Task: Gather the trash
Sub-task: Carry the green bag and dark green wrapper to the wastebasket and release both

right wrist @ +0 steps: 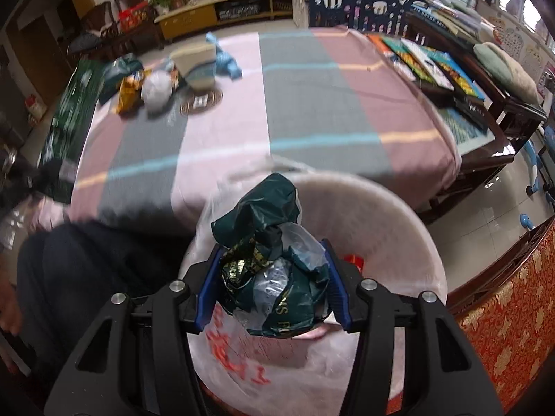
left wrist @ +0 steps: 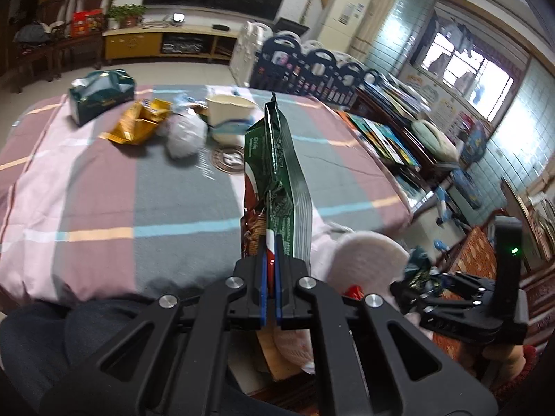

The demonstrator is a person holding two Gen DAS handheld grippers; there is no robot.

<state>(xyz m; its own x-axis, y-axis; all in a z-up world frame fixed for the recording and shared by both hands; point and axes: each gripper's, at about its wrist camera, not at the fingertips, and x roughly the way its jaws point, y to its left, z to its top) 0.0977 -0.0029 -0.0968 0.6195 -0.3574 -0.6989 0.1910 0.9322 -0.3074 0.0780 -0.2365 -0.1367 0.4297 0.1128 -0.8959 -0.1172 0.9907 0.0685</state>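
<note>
Far left of table: dark green cardboard tissue box (left wrist: 100,95), crumpled yellow foil wrapper (left wrist: 138,123) right of it.
Table centre, far: cream plastic tub (left wrist: 230,112), clear plastic bag (left wrist: 184,133) to its left.
Near right, off table: white-lined round bin (right wrist: 399,215).
Right of table: wooden bench stacked with books (right wrist: 447,79).

Green snack bag (left wrist: 277,173); pink/grey striped cloth (left wrist: 138,180); white bin (right wrist: 399,208).

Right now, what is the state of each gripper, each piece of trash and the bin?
Left gripper: shut on the green snack bag.
Green snack bag: held upright, off the table.
Right gripper: shut on the crumpled dark green plastic bag.
Crumpled dark green plastic bag: held above the bin.
Bin: open, lined.
Yellow snack bag: lying open on the table.
</note>
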